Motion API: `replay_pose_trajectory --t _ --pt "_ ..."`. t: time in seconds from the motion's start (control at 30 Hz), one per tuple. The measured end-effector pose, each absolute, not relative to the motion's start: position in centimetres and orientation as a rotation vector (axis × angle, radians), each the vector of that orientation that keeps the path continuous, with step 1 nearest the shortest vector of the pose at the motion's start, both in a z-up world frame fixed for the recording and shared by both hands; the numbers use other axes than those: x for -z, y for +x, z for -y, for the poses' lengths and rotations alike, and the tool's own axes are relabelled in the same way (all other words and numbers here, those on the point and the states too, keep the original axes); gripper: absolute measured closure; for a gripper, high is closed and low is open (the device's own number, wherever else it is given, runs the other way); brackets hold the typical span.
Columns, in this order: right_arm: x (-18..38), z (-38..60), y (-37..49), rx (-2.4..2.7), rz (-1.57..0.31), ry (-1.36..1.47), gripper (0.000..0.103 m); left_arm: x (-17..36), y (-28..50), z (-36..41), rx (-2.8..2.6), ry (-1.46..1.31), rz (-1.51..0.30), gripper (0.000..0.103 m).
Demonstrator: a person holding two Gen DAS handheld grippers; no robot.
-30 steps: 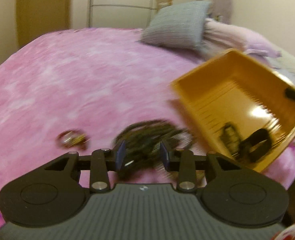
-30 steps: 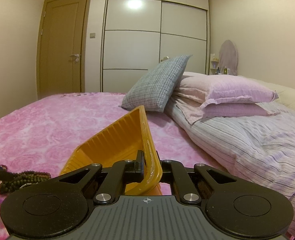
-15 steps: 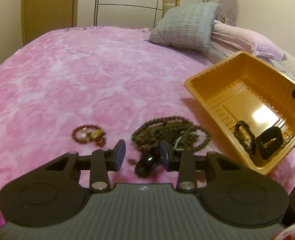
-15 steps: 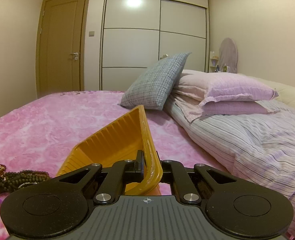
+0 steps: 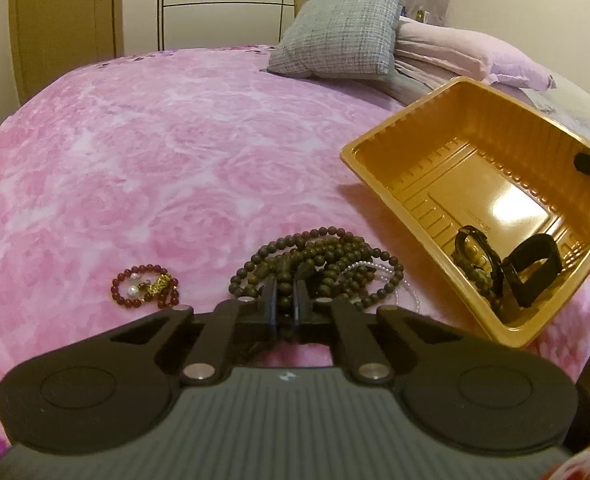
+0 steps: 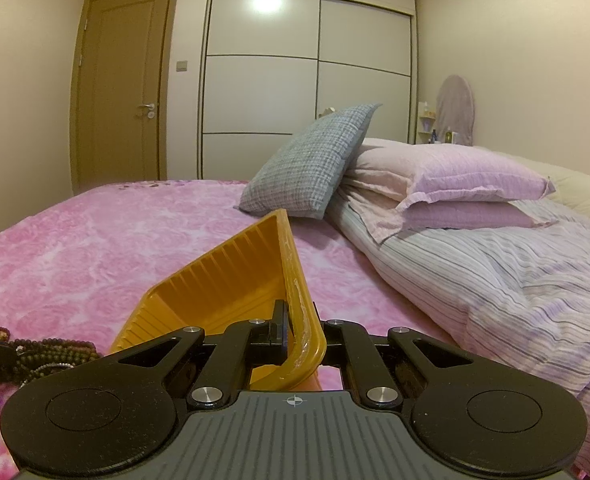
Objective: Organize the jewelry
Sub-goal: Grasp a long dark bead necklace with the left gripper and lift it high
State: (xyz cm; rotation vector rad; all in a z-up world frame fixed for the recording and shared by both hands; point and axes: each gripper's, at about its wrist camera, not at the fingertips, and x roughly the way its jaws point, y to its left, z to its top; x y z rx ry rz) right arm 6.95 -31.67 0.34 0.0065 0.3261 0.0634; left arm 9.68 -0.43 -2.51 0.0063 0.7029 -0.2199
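Note:
A heap of dark brown bead necklaces [image 5: 319, 260] lies on the pink bedspread [image 5: 155, 160], with a thin pearl strand under it. My left gripper [image 5: 285, 300] is shut on the near strands of the heap. A red bead bracelet [image 5: 145, 290] with pearls and a gold charm lies to its left. My right gripper [image 6: 299, 326] is shut on the rim of the tilted orange tray [image 6: 235, 280]. In the left wrist view the tray [image 5: 399, 184] holds a dark bead bracelet [image 5: 477, 264] and a black band [image 5: 535, 276]. The bead heap also shows in the right wrist view [image 6: 43, 354].
A grey checked cushion [image 5: 343, 32] and pink pillows [image 6: 447, 180] lie at the head of the bed. A striped duvet [image 6: 495, 288] covers the right side. A door [image 6: 123, 108] and white wardrobe [image 6: 307, 80] stand beyond the bed.
My left gripper has moved onto the brown bead heap and closed on it; it was open before. The right gripper and tray have stayed almost still.

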Motion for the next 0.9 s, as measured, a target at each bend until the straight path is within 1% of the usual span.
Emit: replay_pose_trajectory --t 0.23,0.57,0.9 --pt "-0.4 31.8 7.0 -0.064 -0.325 0.004 0.096 -1.7 10.4 -0.7 0.283 0.044 -0.653 0.097" --pt "-0.5 31.5 6.7 -0.068 -0.319 0.002 0.096 -12.0 12.1 -2.2 0.329 0.124 -0.457 0.097" --pt "-0.6 31.2 6.7 -0.073 -0.315 -0.009 0.096 -20.2 12.5 -1.9 0.345 0.171 -0.299 0.097"
